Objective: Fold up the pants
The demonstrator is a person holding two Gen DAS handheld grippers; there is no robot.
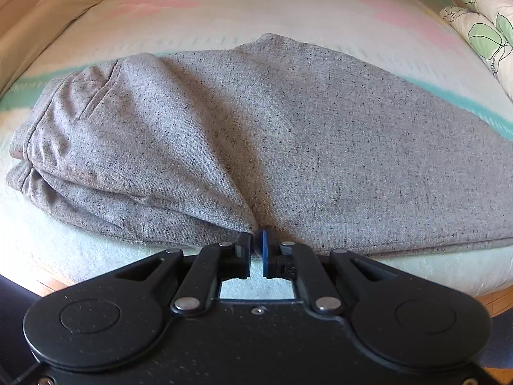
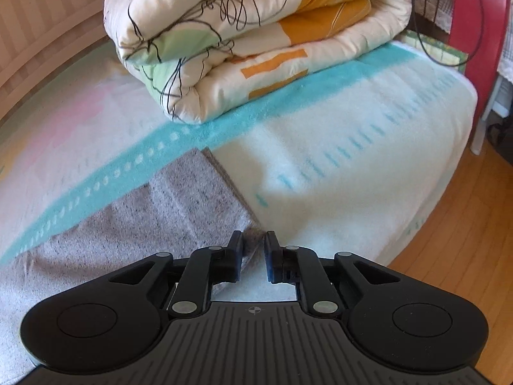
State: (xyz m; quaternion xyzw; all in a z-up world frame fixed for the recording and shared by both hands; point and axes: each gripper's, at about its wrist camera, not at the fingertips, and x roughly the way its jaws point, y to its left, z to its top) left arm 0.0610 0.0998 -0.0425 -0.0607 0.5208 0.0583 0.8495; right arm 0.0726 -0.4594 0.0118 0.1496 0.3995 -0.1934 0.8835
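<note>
Grey pants [image 1: 256, 134] are lying folded on the bed [image 1: 224, 9], near its front edge. Left gripper [image 1: 256, 246] is pinching their near hem; right gripper [image 2: 254, 245] is standing parted around the cuff corner, risking slippage.

Sunlit bedroom, daytime

A folded quilt [image 2: 256, 38] sat on the bed [image 2: 352, 160]; wooden floor [image 2: 455, 256] lay beside the bed, a red chair [image 2: 481, 32] beyond it.

Black-flecked grey pants [image 1: 288, 134]
</note>
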